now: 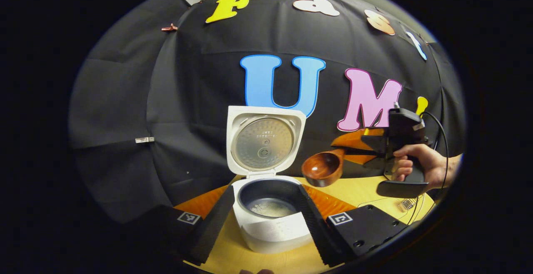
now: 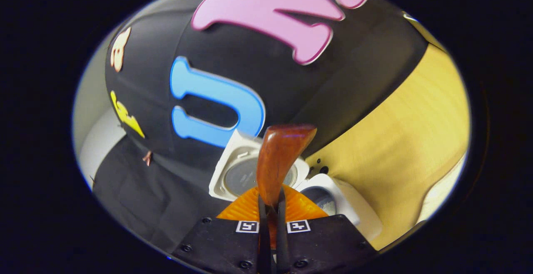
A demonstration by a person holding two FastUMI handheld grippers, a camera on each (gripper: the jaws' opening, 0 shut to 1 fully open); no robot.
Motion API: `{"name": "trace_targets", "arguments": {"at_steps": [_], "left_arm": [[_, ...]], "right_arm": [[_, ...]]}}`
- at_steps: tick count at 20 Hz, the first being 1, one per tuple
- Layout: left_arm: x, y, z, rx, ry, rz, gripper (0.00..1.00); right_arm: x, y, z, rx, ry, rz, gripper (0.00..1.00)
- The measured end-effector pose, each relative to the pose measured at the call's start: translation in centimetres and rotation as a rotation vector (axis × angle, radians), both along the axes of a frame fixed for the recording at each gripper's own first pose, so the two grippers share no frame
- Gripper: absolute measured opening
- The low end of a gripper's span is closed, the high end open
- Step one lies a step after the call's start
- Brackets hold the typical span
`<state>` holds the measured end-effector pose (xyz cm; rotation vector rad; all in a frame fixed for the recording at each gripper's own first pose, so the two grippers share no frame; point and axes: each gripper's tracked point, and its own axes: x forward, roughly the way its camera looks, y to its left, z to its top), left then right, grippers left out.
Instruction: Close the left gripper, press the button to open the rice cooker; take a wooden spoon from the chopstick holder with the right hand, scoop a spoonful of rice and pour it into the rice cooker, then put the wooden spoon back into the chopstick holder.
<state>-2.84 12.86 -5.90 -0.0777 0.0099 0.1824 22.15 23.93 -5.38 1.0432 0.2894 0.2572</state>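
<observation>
The white rice cooker [image 1: 270, 228] stands on the table with its lid [image 1: 266, 140] raised upright. A little rice lies at the bottom of its dark inner pot [image 1: 270, 201]. My left gripper [image 1: 264, 193] is open, with one finger on each side of the cooker's body. To the right a hand [image 1: 420, 165] holds my right gripper [image 1: 354, 151], shut on the handle of the wooden spoon [image 1: 322, 168]. The spoon's bowl hangs above the table just right of the pot's rim. In the right gripper view the spoon [image 2: 279, 157] sticks out from the right gripper [image 2: 270, 207], with the open cooker [image 2: 337, 199] beyond it.
The light wooden table [image 1: 366, 190] runs to the right of the cooker, and also shows in the right gripper view [image 2: 399, 140]. A small metal object [image 1: 406, 204] and a black cable [image 1: 437, 157] lie near the hand. The black cloth wall stands close behind the cooker.
</observation>
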Motion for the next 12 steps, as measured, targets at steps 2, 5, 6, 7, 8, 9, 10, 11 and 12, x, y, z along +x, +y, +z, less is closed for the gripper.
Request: {"name": "trace_targets", "arguments": {"at_steps": [2, 5, 6, 7, 8, 9, 10, 11, 12], "left_arm": [[0.8, -1.0, 0.4, 0.011, -0.001, -0.012, 0.95], [2.1, -2.5, 1.0, 0.028, -0.006, -0.032, 0.95], [2.5, -3.1, 1.3, 0.024, -0.007, -0.041, 0.95], [2.9, -3.7, 1.3, 0.015, -0.006, -0.049, 0.95], [3.2, -4.2, 1.4, 0.006, -0.004, -0.054, 0.95], [3.5, -4.7, 1.4, 0.000, -0.002, -0.057, 0.95], [3.7, -5.2, 1.3, -0.003, 0.002, -0.061, 0.95], [4.0, -5.7, 1.3, -0.002, 0.007, -0.062, 0.92], [4.3, -6.1, 1.3, -0.001, 0.011, -0.066, 0.95]], "right_arm": [[-1.8, -4.9, 0.9, 0.012, -0.013, -0.056, 0.10], [-3.6, -12.7, 1.6, -0.005, -0.035, -0.156, 0.10], [-4.3, -15.5, 1.5, -0.020, -0.038, -0.193, 0.09], [-5.2, -18.5, 1.5, -0.030, -0.039, -0.234, 0.09], [-6.2, -21.5, 1.4, -0.033, -0.038, -0.275, 0.09], [-7.2, -24.3, 1.0, -0.036, -0.033, -0.314, 0.09], [-8.4, -27.2, 0.2, -0.043, -0.027, -0.350, 0.09], [-9.7, -30.0, -0.5, -0.055, -0.018, -0.389, 0.09], [-10.8, -32.7, -1.3, -0.073, -0.007, -0.423, 0.09]]}}
